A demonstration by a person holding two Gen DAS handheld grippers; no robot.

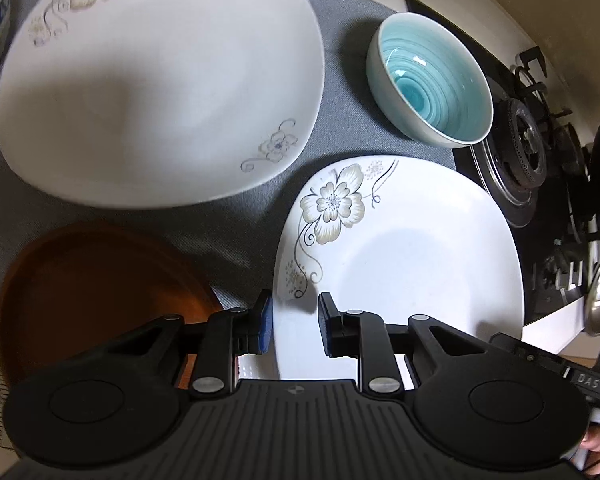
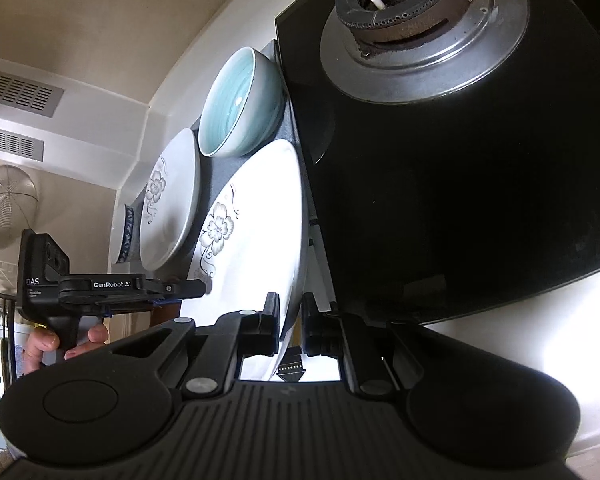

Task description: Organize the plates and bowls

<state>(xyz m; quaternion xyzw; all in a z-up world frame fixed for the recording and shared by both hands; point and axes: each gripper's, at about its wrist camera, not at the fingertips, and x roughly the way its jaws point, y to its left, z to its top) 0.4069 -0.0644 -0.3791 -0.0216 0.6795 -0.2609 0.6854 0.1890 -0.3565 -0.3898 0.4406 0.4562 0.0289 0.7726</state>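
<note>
Left wrist view, brown plate [image 1: 100, 280]; right wrist view, right hand-held gripper [image 2: 291, 330] astride floral plate [image 2: 256, 232]

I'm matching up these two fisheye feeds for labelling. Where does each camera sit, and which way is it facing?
Left wrist: above the grey mat, looking down at the near flowered plate; left gripper open over its rim.
Right wrist: low by the stove burner, looking sideways along the counter; right gripper straddles that plate's edge; the person's hand shows.
Shared: the plate, teal bowl, far flowered plate.
</note>
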